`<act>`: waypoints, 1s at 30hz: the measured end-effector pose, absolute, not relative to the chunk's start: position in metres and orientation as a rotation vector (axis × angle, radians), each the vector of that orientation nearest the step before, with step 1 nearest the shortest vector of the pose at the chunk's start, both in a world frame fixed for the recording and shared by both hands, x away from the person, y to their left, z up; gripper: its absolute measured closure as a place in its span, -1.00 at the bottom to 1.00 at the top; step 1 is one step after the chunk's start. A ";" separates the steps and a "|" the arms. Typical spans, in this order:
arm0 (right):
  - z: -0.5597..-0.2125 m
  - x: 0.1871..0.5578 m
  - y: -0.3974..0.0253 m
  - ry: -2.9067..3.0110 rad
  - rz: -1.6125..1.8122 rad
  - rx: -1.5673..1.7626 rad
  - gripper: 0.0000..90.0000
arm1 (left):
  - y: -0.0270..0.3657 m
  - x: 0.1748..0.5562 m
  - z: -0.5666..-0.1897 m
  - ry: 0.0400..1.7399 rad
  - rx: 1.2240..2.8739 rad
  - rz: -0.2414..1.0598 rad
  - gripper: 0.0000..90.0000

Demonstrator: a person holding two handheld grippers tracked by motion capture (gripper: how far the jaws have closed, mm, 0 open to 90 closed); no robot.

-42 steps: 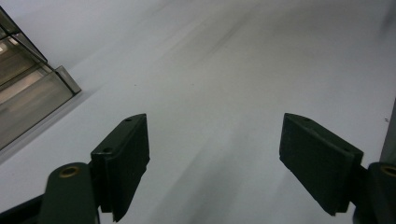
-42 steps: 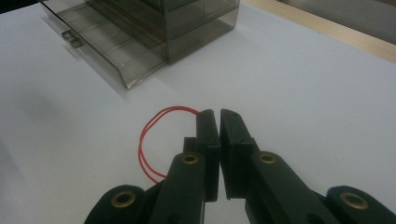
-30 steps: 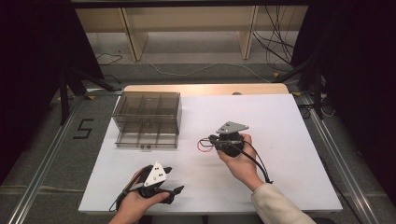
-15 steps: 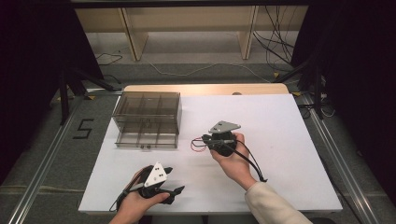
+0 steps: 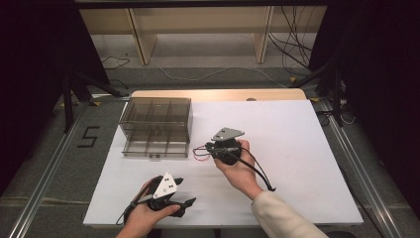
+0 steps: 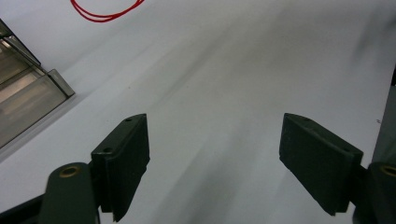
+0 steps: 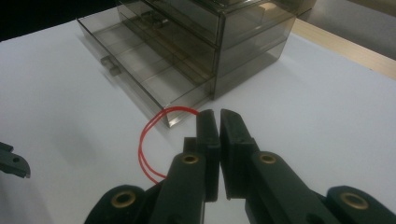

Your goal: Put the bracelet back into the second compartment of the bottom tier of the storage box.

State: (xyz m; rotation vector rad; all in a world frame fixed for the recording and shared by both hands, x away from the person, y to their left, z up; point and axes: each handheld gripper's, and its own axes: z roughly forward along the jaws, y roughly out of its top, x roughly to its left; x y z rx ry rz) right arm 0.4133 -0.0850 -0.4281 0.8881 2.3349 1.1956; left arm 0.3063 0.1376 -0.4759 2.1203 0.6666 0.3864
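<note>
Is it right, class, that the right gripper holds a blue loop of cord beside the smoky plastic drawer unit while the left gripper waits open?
Not quite: the cord is red, not blue, as the right gripper view shows. The right gripper does hold it beside the drawer unit, and the left gripper waits open.

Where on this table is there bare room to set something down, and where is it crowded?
The white table is bare across its right half, from the right tongs to the right edge, and along the far edge right of the drawer unit. It is crowded at the left: the drawer unit, the red wire loop beside its pulled-out bottom drawer, and the left tongs near the front.
</note>
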 end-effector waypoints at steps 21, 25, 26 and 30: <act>-0.426 0.417 -0.064 2.355 1.215 0.852 0.95 | 0.138 0.306 -0.476 0.669 2.117 0.388 -0.46; -0.426 0.418 -0.060 2.357 1.219 0.853 0.95 | 0.138 0.306 -0.476 0.663 2.122 0.389 -0.46; -0.426 0.418 -0.059 2.363 1.217 0.845 0.95 | 0.138 0.306 -0.476 0.663 2.122 0.389 -0.46; -0.427 0.419 -0.056 2.369 1.218 0.846 0.95 | 0.138 0.306 -0.476 0.662 2.122 0.389 -0.46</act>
